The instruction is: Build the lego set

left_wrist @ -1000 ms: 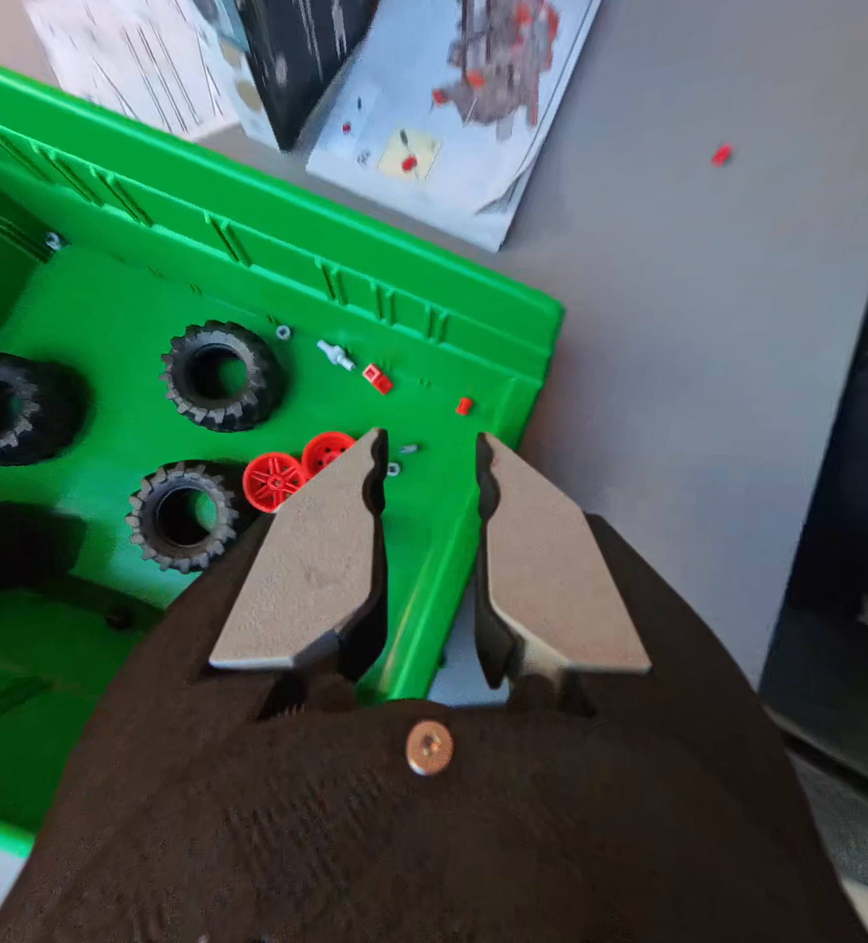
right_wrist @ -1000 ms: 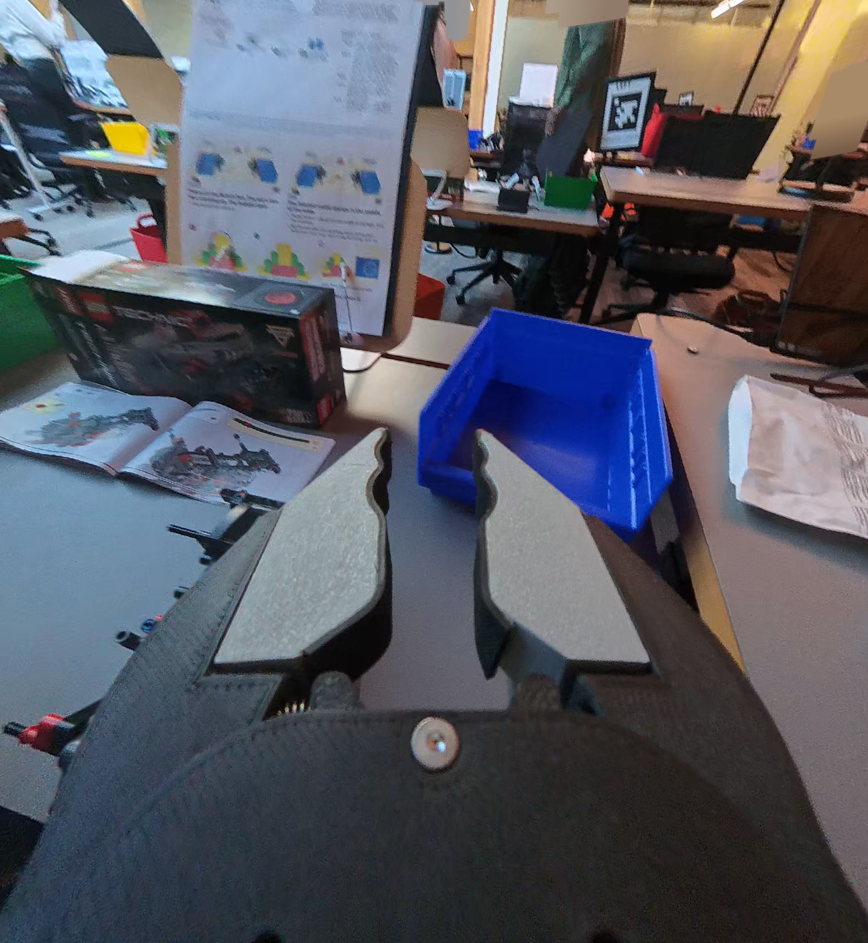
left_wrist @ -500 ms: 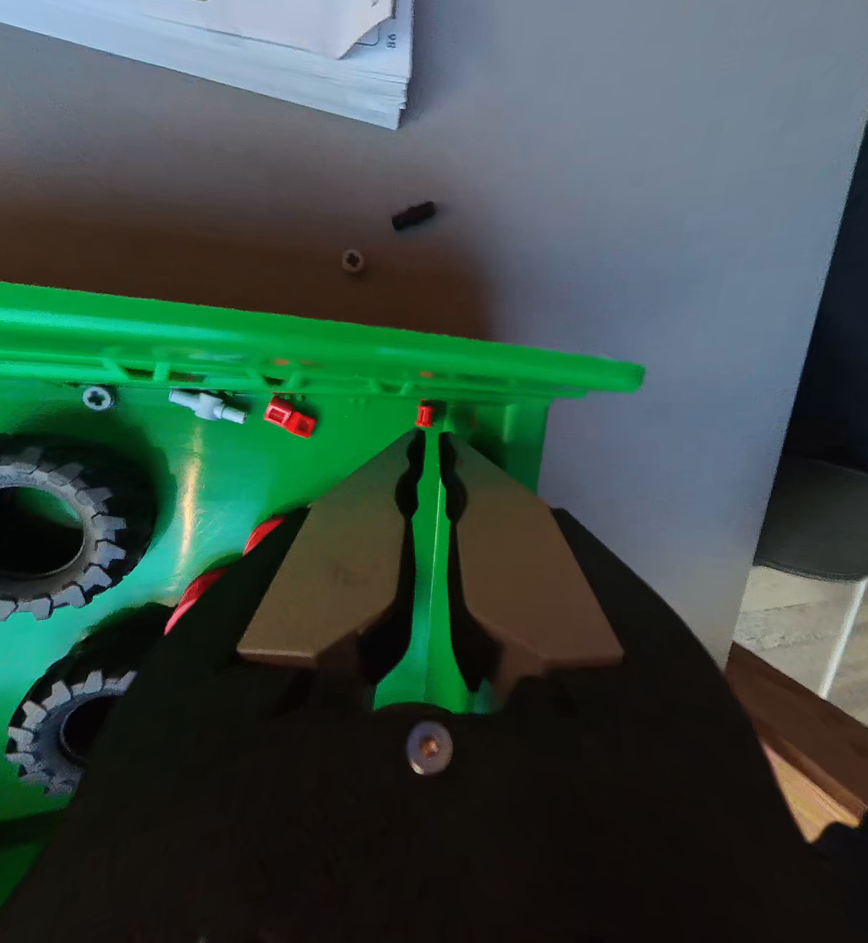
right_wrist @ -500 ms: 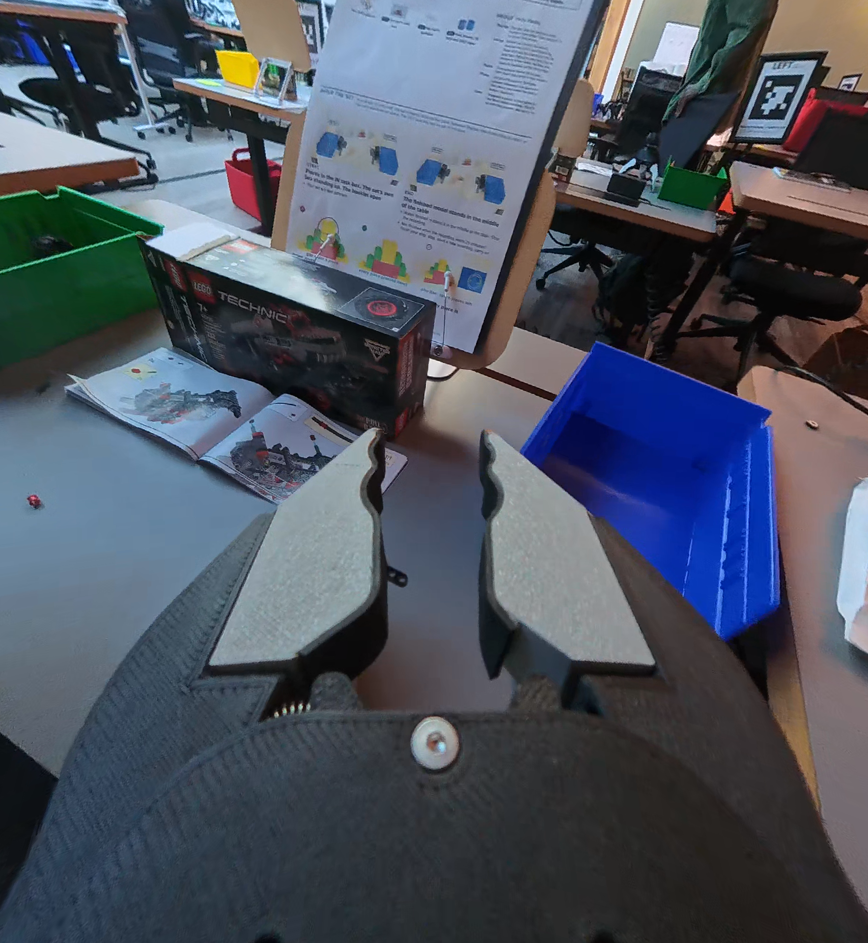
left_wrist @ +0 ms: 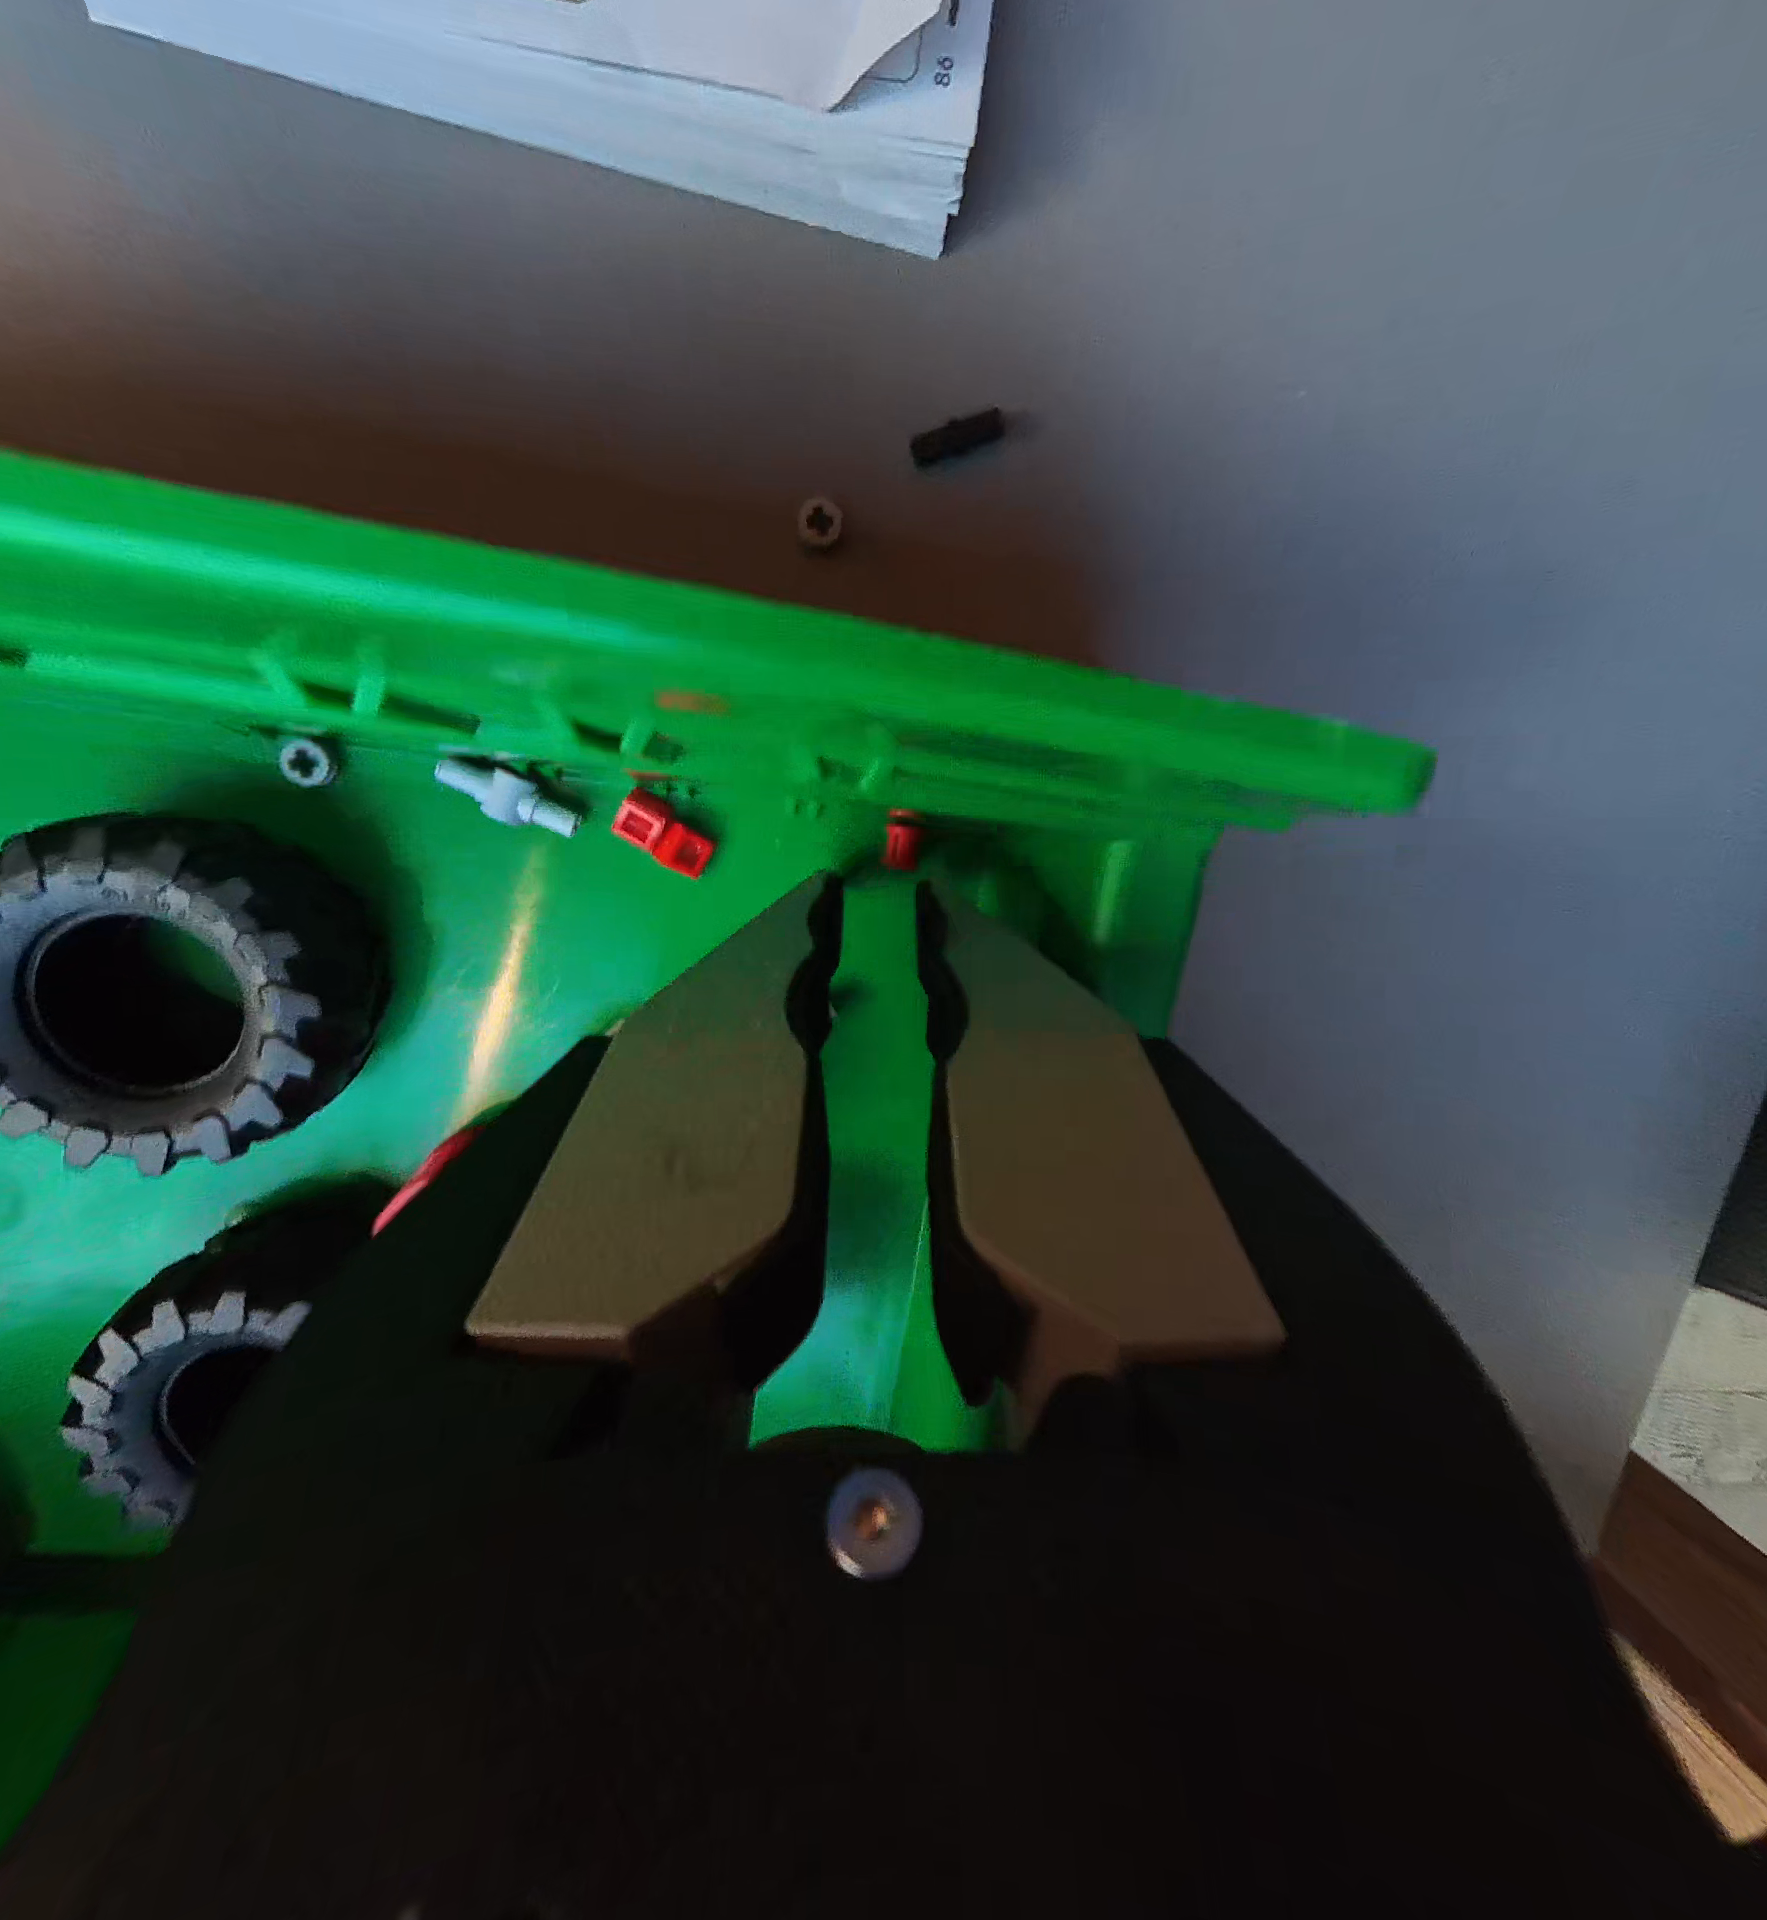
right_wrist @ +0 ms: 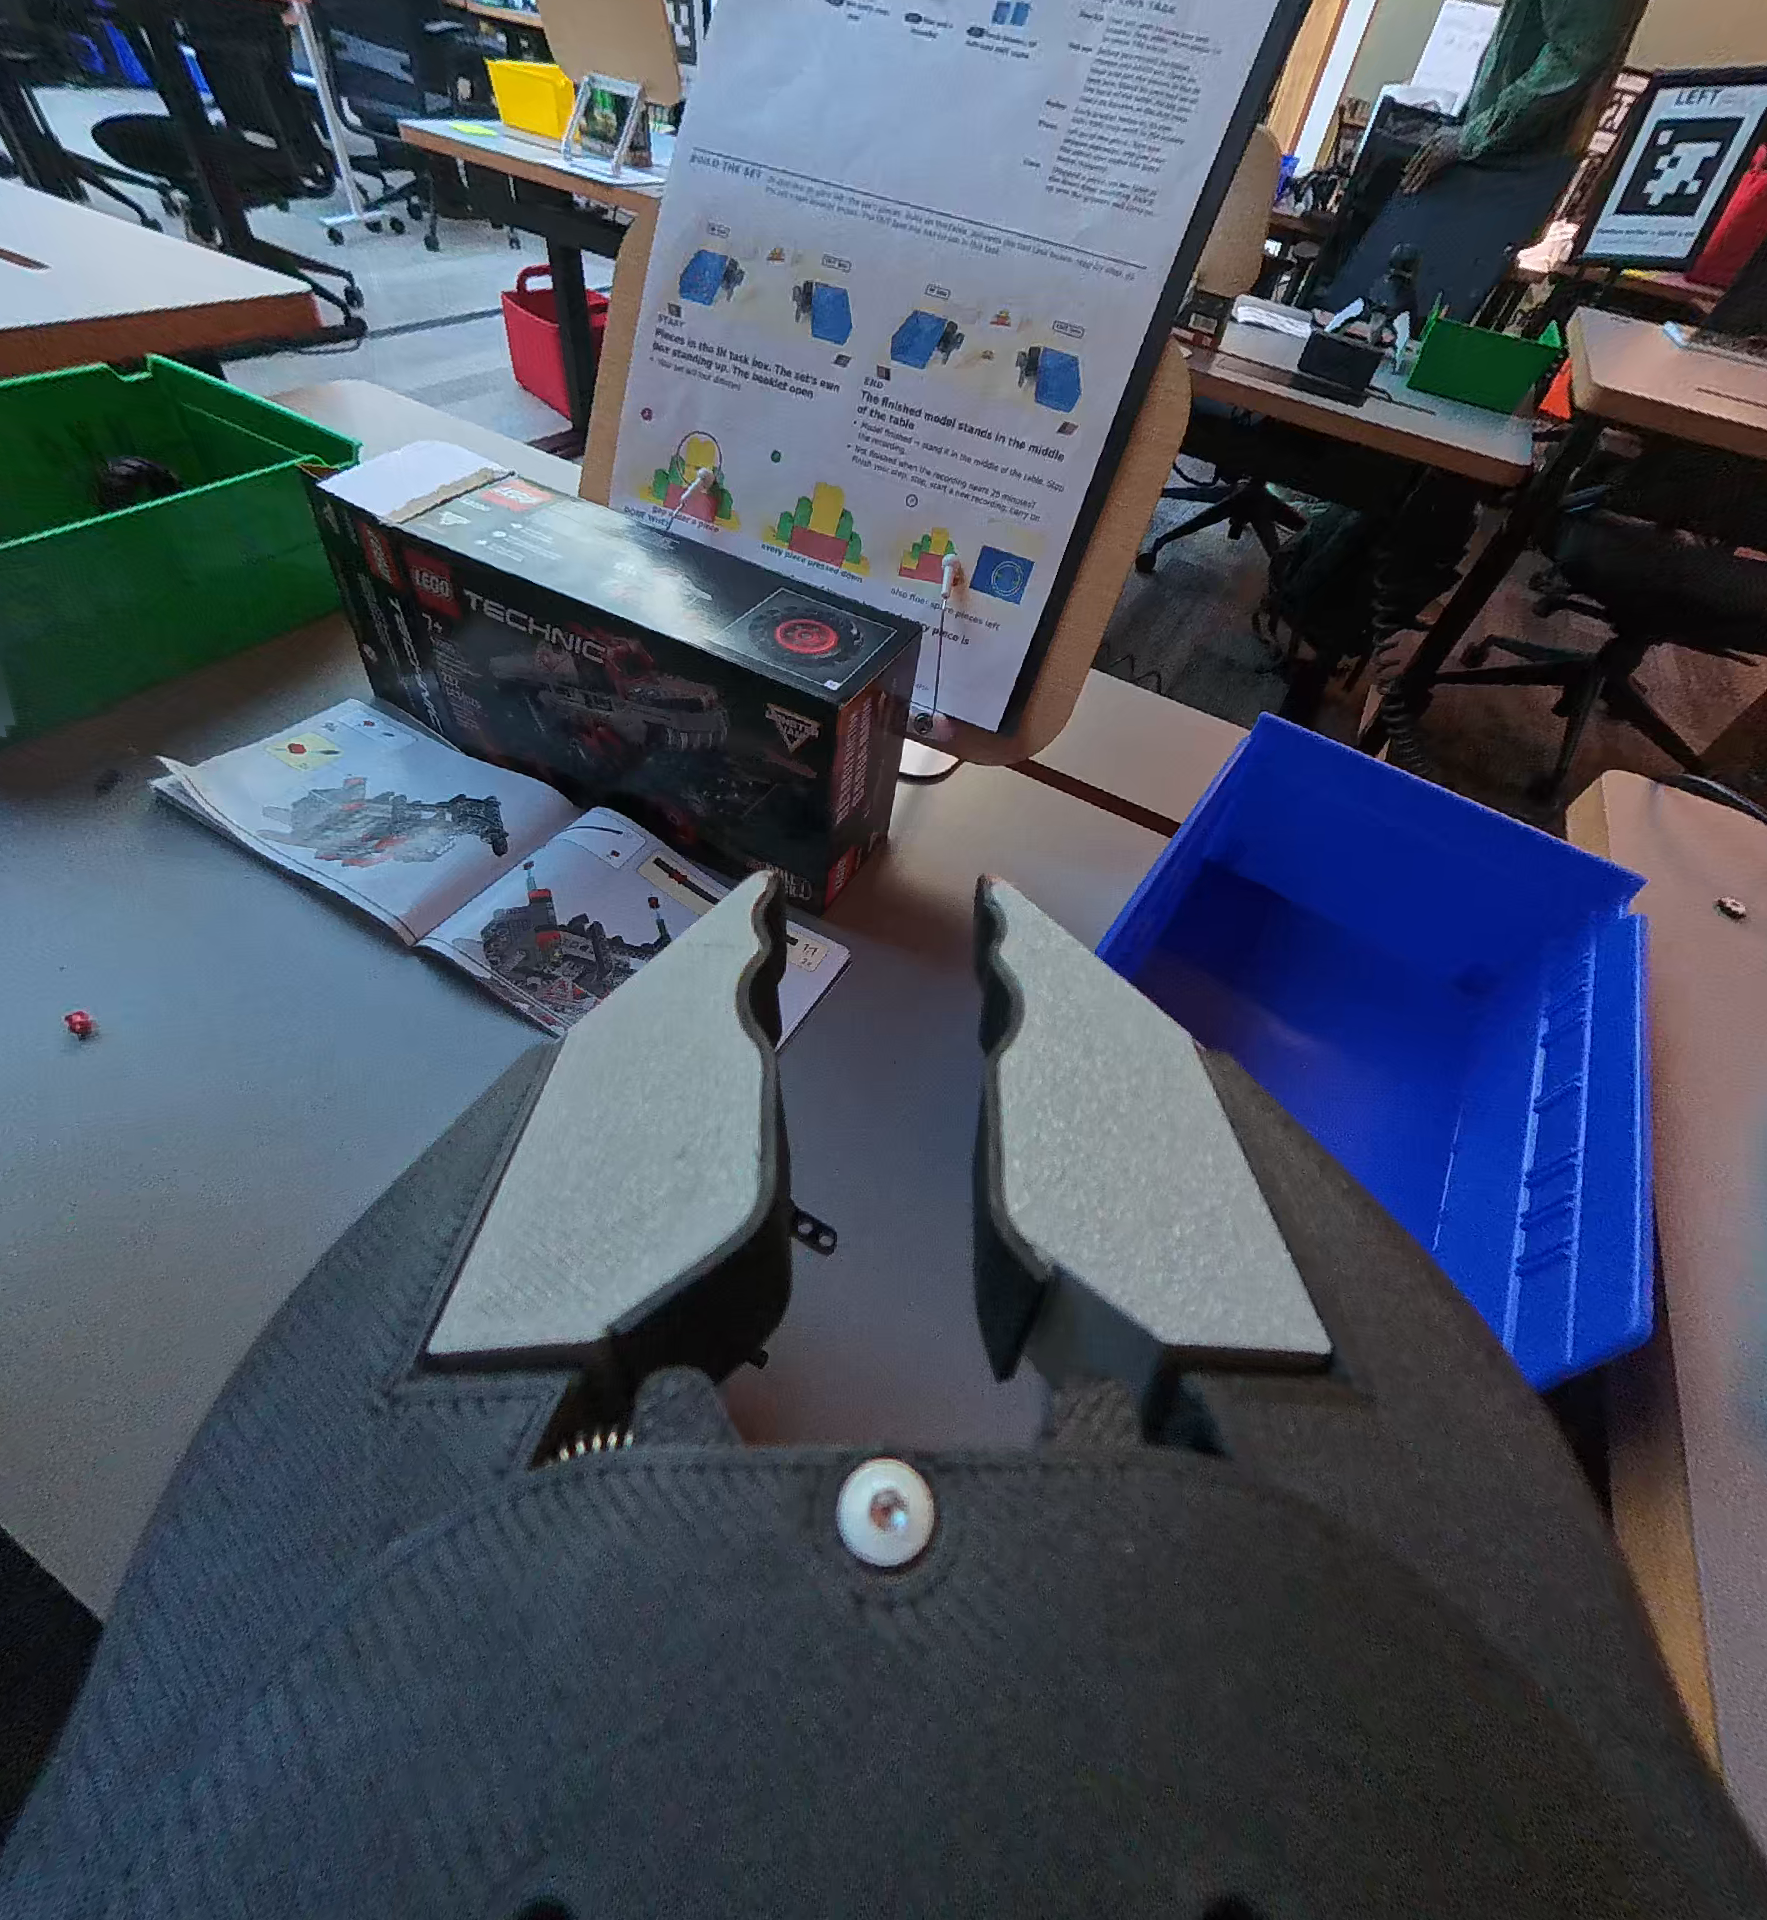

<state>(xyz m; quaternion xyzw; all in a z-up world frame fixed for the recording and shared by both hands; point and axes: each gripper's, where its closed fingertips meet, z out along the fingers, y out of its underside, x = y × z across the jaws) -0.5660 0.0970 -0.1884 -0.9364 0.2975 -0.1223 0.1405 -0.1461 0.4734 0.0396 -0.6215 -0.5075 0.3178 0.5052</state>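
My left gripper (left_wrist: 874,885) is low inside the green bin (left_wrist: 650,665), in its far right corner. Its jaws stand narrowly apart with nothing between them. A small red piece (left_wrist: 898,840) lies just beyond the tips against the bin wall. A red connector (left_wrist: 663,831), a grey pin (left_wrist: 510,795), a grey bush (left_wrist: 307,764) and two black tyres (left_wrist: 131,987) (left_wrist: 162,1392) lie in the bin. My right gripper (right_wrist: 879,894) is open and empty above the grey table, in front of the open booklet (right_wrist: 422,831) and the set's box (right_wrist: 630,665).
A black pin (left_wrist: 955,434) and a grey bush (left_wrist: 820,520) lie on the table beyond the bin. A blue bin (right_wrist: 1481,1039) stands at the right. A loose red piece (right_wrist: 79,1024) lies at the left. A sheet on a stand (right_wrist: 910,312) rises behind the box. My right fingertips sit around 60 cm from my left ones. My left gripper is the nearer one to the grey pin (left_wrist: 510,795): about 6 cm, against 60 cm. The right camera catches it too, in the right wrist view (right_wrist: 142,672). My left gripper's tips are some 9 cm from the grey bush (left_wrist: 307,764).
My left gripper dropped into the bin's corner towards the small red piece and its jaws narrowed from wide apart. My right gripper pulled back and swung left, still open.
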